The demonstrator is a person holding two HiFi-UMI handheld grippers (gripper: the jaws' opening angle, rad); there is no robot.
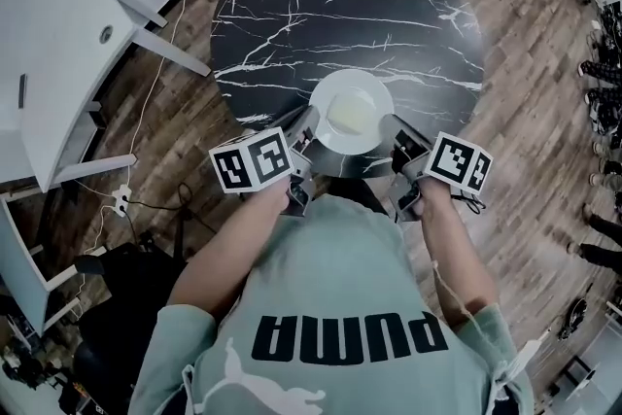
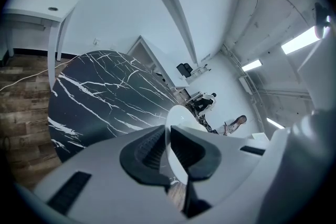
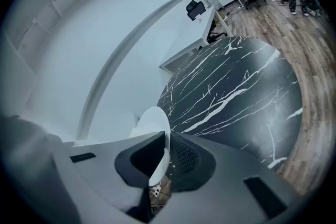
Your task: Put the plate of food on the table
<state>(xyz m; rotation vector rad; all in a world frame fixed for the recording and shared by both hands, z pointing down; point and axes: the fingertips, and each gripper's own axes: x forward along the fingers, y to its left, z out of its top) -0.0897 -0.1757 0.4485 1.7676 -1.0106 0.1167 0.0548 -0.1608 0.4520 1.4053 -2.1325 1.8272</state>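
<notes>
Two grippers, one plate (image 1: 351, 112), brought level to the near edge of the round black marble table (image 1: 292, 15).

The white plate carries a pale yellow helping of food (image 1: 350, 118) in its well, and it is pinched at opposite sides of its rim. The left gripper (image 1: 305, 129) has its jaws closed down on the left edge, and the right gripper (image 1: 397, 137) is clamped the same way on the right edge. From where I stand, that two-sided grip looks meant to keep the plate flat so nothing slides off. The plate is over the table's near edge, close to the person's chest. Whether its base touches the marble I cannot tell. Wooden floor (image 1: 525, 112) lies all round the table, with white desks (image 1: 58, 63) off to the left.
</notes>
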